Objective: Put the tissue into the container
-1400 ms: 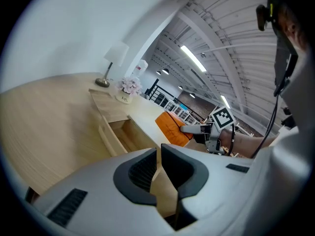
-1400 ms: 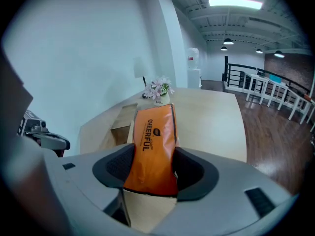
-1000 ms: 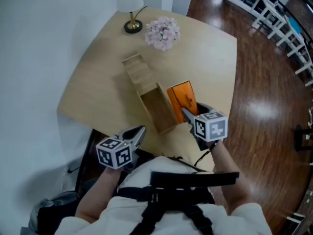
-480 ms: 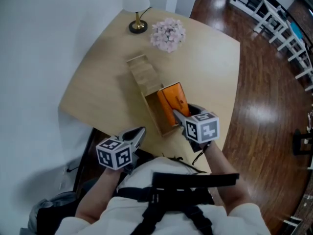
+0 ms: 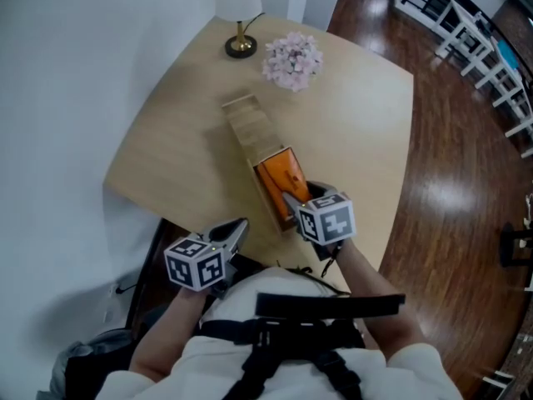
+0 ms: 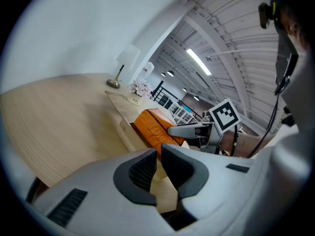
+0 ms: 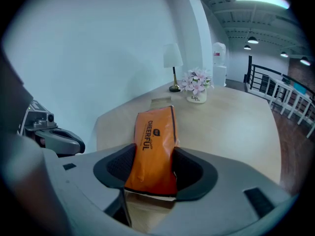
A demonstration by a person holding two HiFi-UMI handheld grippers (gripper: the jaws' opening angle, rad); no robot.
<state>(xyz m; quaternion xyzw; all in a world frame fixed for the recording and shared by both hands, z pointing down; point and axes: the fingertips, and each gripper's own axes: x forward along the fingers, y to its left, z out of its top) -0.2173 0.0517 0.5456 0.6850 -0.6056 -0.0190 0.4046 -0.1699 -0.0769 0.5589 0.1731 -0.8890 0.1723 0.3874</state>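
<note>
Tissue pack [image 5: 279, 182], orange, is clamped between the jaws of the right gripper [image 5: 293, 202] over the near open end of the wooden box [image 5: 248, 123], perhaps already partly inside. The left gripper [image 5: 233, 230] hovers at the near edge of the table [image 5: 183, 140], jaws nearly together and empty. Beyond stand flowers [image 5: 293, 59] and a lamp [image 5: 241, 47].

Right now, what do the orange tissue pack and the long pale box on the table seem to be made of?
Orange tissue pack: soft plastic film, slightly glossy; it creases and carries print. Long pale box: probably light unpainted wood, matt, with thin flat walls, though laminate is possible.
</note>
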